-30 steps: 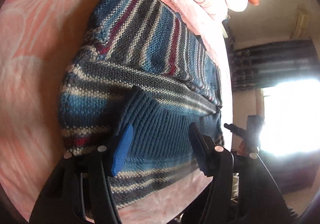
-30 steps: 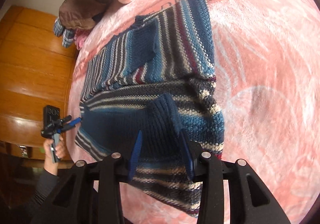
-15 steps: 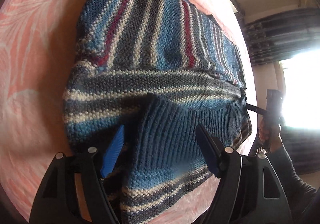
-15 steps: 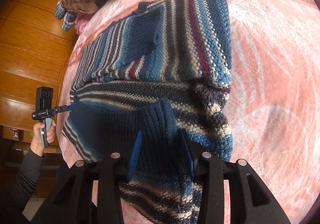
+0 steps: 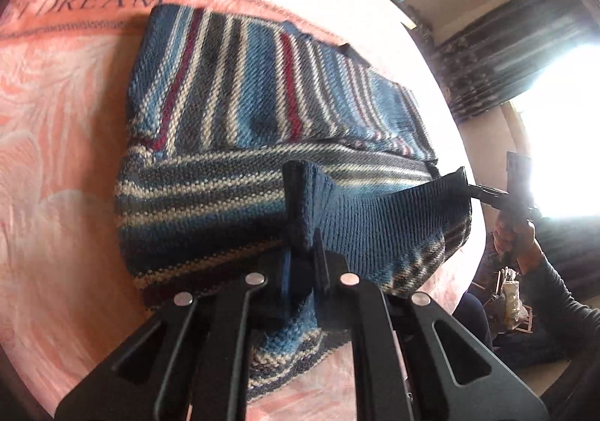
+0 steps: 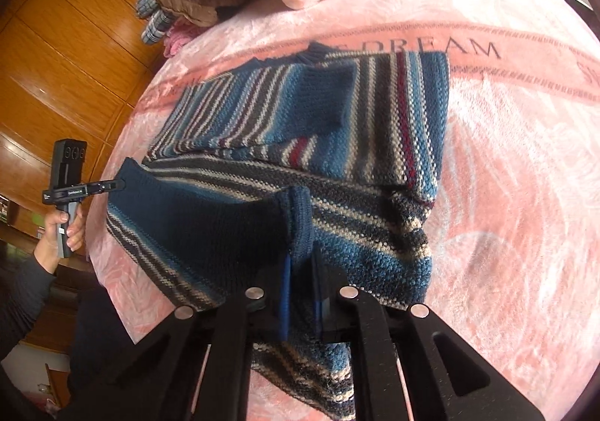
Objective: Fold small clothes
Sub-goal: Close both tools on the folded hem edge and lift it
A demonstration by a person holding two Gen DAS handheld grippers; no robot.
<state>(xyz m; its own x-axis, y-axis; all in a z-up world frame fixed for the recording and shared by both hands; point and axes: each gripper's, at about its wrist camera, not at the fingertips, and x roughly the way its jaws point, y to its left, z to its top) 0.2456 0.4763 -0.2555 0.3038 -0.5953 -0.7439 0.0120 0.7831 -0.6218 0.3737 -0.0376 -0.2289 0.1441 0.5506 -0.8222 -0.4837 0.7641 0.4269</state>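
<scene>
L gripper (image 5: 302,252) pinching navy hem of striped sweater (image 5: 240,113); R gripper (image 6: 300,271) clamping same hem at other corner; both lifting edge w/ sweater lying on pink blanket (image 6: 506,177).

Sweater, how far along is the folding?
Done: one sleeve lies folded across the sweater. In hand: the left gripper and right gripper are each shut on the raised navy ribbed edge. Left: probably carrying that edge toward the collar and smoothing flat.
</scene>
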